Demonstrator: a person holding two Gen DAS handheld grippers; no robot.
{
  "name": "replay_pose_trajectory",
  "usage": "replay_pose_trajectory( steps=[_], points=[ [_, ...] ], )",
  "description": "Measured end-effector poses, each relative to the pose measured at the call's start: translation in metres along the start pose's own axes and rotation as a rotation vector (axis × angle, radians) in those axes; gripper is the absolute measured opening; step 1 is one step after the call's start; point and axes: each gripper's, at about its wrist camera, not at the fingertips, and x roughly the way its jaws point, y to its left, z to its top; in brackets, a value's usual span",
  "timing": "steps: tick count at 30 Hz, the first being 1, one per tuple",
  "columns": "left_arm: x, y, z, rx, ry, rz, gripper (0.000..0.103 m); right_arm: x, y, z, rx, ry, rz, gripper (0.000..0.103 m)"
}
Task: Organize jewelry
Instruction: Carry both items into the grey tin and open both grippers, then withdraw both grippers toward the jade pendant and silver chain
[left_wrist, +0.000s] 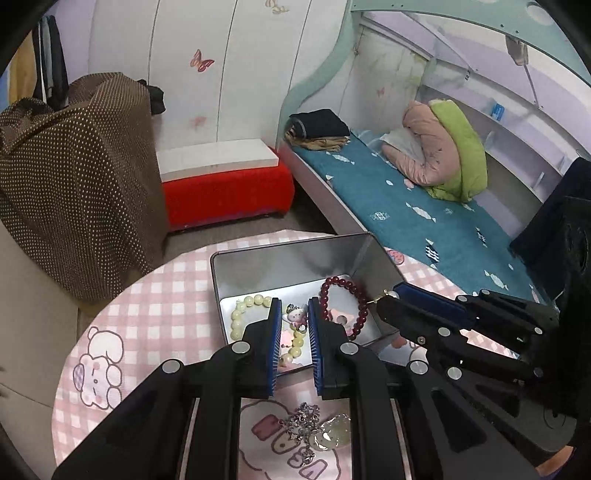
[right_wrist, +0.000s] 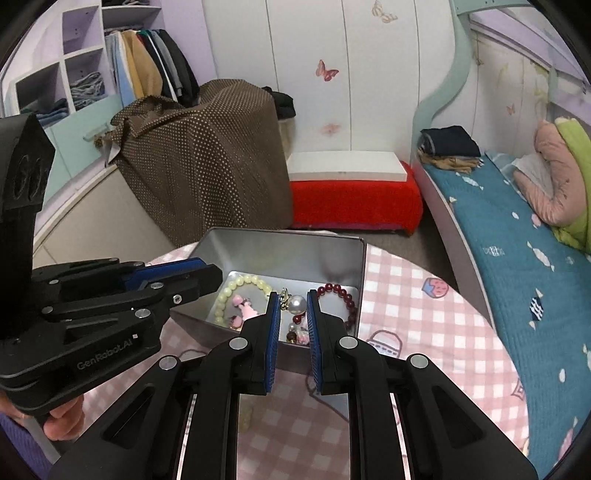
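Observation:
A silver tin (left_wrist: 288, 254) stands open on the pink checked tablecloth (left_wrist: 166, 295). Inside lie a pale green bead bracelet (left_wrist: 236, 317), a dark red bead bracelet (left_wrist: 360, 306) and a cat charm (left_wrist: 295, 315). My left gripper (left_wrist: 294, 301) hovers over the tin's near edge, its jaws almost together with nothing between them. My right gripper (right_wrist: 291, 295) is shut on a pearl earring (right_wrist: 297, 304) above the tin (right_wrist: 280, 251), beside the red bracelet (right_wrist: 347, 295). From the left wrist it shows at the tin's right wall (left_wrist: 388, 297). A silver chain with a pale jade pendant (left_wrist: 328, 435) lies on the cloth under my left gripper.
The round table's edge curves close behind the tin. Beyond it are a brown dotted cover (right_wrist: 207, 166), a red bench with a white box (right_wrist: 347, 166) and a bed with a teal sheet (right_wrist: 517, 258). A person's hand (right_wrist: 62, 421) holds the left gripper (right_wrist: 212, 275).

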Motion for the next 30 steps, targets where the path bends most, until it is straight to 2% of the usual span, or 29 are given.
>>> replay_pose_trajectory(
  steps=[6, 9, 10, 21, 27, 29, 30],
  points=[
    [0.004, 0.006, -0.003, -0.015, 0.000, 0.009, 0.015, 0.007, -0.002, -0.001, 0.001, 0.011, 0.000, 0.015],
    [0.001, 0.006, -0.004, -0.022, -0.012, 0.018, 0.038, 0.008, -0.002, -0.001, 0.003, 0.014, 0.000, 0.015],
    [0.000, 0.006, -0.005, -0.022, -0.021, 0.031, 0.041, 0.009, -0.002, -0.001, 0.003, 0.016, -0.001, 0.015],
    [-0.008, 0.008, -0.007, -0.027, -0.023, 0.030, 0.042, 0.006, -0.005, -0.002, 0.018, 0.008, 0.007, 0.015],
    [-0.016, 0.010, -0.008, -0.040, -0.030, 0.033, 0.046, -0.006, -0.003, -0.002, 0.012, -0.015, 0.000, 0.017],
    [-0.019, 0.012, -0.009, -0.045, -0.033, 0.032, 0.051, -0.011, -0.002, -0.002, 0.014, -0.019, -0.002, 0.019],
    [-0.023, 0.012, -0.010, -0.049, -0.041, 0.037, 0.056, -0.013, -0.001, -0.001, 0.014, -0.022, -0.003, 0.024]
  ],
)
